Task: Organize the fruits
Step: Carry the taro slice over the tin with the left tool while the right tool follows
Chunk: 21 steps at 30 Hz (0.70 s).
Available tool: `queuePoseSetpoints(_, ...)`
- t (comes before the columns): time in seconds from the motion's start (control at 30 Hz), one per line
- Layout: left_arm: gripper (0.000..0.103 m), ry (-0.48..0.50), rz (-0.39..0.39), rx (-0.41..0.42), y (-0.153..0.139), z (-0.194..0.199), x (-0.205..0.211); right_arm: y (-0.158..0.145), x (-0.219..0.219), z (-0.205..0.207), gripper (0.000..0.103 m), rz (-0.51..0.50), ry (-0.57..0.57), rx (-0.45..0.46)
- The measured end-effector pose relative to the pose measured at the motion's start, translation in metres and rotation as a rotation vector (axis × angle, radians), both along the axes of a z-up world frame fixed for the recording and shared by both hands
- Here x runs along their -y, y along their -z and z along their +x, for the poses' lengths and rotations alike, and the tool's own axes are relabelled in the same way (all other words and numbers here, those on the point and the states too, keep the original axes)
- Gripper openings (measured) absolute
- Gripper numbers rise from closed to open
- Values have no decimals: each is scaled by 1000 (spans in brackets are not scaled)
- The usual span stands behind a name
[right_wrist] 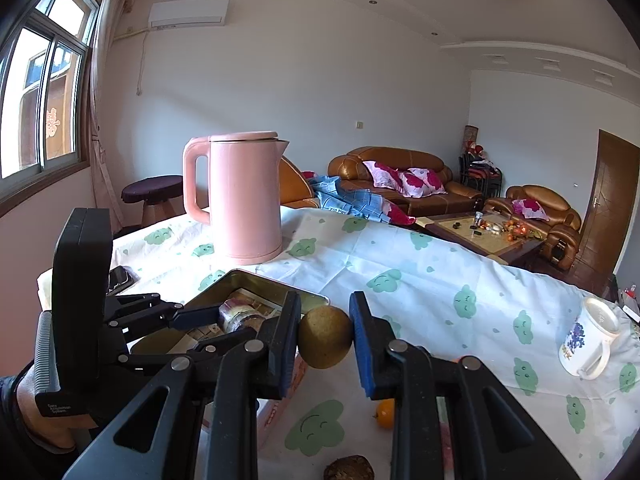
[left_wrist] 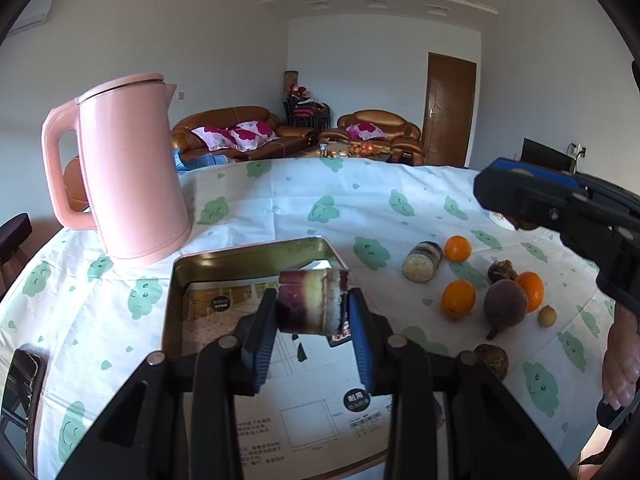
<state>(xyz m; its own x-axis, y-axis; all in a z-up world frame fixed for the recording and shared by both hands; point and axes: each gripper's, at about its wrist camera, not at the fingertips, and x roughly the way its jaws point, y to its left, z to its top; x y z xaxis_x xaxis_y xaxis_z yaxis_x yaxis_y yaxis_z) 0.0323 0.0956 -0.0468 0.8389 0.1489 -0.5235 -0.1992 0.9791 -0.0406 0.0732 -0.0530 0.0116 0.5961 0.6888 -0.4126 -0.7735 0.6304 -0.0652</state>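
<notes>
The bench (left_wrist: 280, 208), under a white cloth printed with green clouds, carries everything. Largest on it is the pink kettle (left_wrist: 128, 168), upright at the far left, and just in front of it lies the open metal tin (left_wrist: 256, 256) with printed paper inside. The left tool (left_wrist: 312, 320) hangs over the tin with its jaws closed tight on a short purple-and-cream fruit segment (left_wrist: 312, 300), held clear above the paper. The right tool (right_wrist: 325, 336) has its jaws pressed on a round brownish-green fruit (right_wrist: 325, 336), lifted just beside the tin's near corner. A white mug (right_wrist: 592, 340) lies tipped on its side at the right of the bench. To the right of the tin the loose pieces sit close together: a second fruit segment (left_wrist: 422, 260) on its side, a dark purple beet-like root (left_wrist: 505, 306), three oranges (left_wrist: 458, 299), a small yellow-brown fruit (left_wrist: 547, 316), and a dark rough-skinned ball (left_wrist: 494, 360) nearest the camera.
</notes>
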Motion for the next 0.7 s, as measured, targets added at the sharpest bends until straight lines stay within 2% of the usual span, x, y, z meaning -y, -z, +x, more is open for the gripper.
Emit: queuePoseSetpoints(0.7,36,-66,26,-37,7,6,-42,34,-56,29,27,-56,-45,-95)
